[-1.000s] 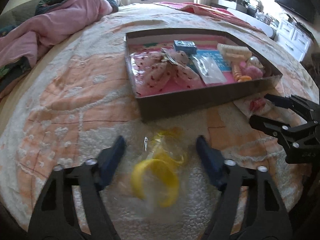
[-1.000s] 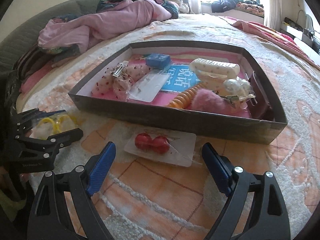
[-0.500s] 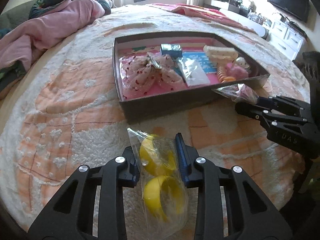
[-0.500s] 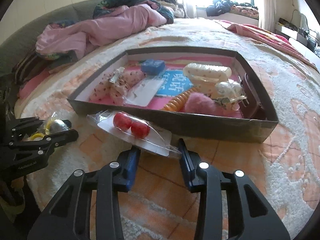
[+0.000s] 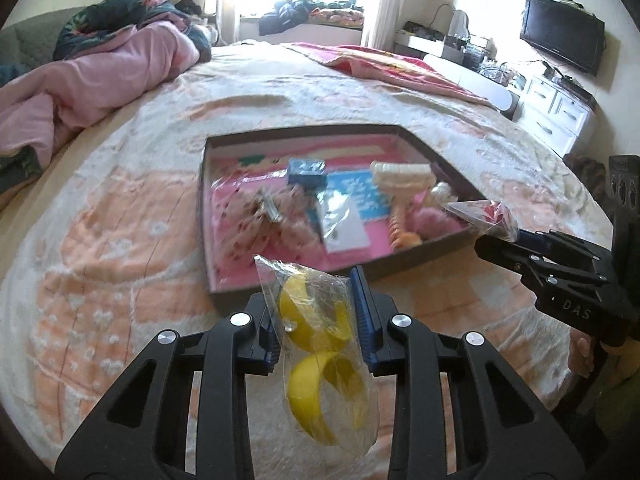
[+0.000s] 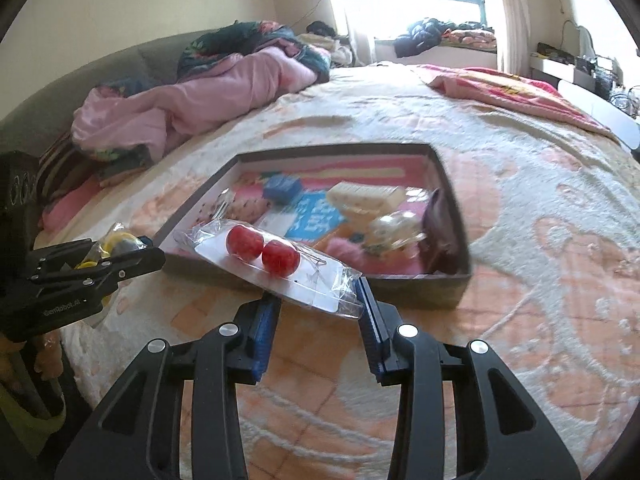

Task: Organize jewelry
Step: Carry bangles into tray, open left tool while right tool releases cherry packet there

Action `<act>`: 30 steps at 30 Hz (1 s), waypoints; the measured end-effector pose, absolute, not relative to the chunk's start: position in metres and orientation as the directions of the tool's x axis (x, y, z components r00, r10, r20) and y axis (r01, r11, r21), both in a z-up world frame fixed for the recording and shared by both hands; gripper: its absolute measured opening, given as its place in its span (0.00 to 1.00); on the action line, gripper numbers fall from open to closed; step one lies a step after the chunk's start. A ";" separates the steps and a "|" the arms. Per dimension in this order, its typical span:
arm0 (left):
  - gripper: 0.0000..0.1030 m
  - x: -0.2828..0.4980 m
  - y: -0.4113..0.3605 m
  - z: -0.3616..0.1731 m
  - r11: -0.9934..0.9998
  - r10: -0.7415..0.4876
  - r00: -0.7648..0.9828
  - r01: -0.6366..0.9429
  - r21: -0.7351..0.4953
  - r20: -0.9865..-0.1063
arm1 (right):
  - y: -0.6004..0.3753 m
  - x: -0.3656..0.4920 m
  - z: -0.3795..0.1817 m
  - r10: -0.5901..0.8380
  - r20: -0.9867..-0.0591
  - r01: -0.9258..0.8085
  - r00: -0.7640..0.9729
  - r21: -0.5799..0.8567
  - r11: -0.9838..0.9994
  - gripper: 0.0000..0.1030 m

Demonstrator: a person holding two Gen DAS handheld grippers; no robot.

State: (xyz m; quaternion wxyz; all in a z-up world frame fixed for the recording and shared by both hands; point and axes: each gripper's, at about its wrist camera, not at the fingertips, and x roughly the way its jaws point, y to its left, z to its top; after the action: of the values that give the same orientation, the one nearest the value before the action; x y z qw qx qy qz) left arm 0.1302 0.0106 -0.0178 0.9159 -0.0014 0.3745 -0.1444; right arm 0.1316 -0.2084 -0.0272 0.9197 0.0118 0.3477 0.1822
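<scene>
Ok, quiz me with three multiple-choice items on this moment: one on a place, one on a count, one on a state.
1. Where is the blue box?
A in the tray
B on the blanket
C in the tongs

2. How many red beads does the right packet hold?
A one
B two
C four

3. The left tongs are:
A open, empty
B shut on the yellow packet
C out of view

Key: 1 A, it lies among the tray's items; 2 B, two red balls show side by side; 3 B, both pads press the bag.
</scene>
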 end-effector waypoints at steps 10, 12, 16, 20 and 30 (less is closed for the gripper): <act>0.22 0.166 -0.010 -0.012 0.957 -0.270 0.691 0.267 -0.111 -0.671 | -0.233 0.152 -0.015 0.288 -0.616 -0.264 0.734 0.133 0.955 0.35; 0.22 0.171 -0.014 -0.013 0.958 -0.268 0.691 0.267 -0.107 -0.672 | -0.238 0.157 -0.015 0.278 -0.616 -0.252 0.737 0.131 0.959 0.35; 0.22 0.185 -0.020 -0.015 0.958 -0.266 0.692 0.268 -0.104 -0.671 | -0.244 0.166 -0.015 0.262 -0.617 -0.239 0.742 0.122 0.963 0.36; 0.22 0.198 -0.023 -0.018 0.958 -0.267 0.691 0.266 -0.108 -0.672 | -0.249 0.176 -0.016 0.250 -0.619 -0.228 0.745 0.116 0.967 0.36; 0.22 0.221 -0.022 -0.034 0.962 -0.261 0.676 0.245 -0.124 -0.690 | -0.247 0.199 -0.023 0.231 -0.639 -0.233 0.734 0.082 0.969 0.37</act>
State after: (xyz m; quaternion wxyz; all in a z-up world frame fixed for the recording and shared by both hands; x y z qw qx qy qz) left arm 0.2205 -0.0216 -0.0338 0.9152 -0.0104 0.3783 -0.1383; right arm 0.1992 -0.2471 -0.0230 0.9310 -0.0016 0.3432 0.1244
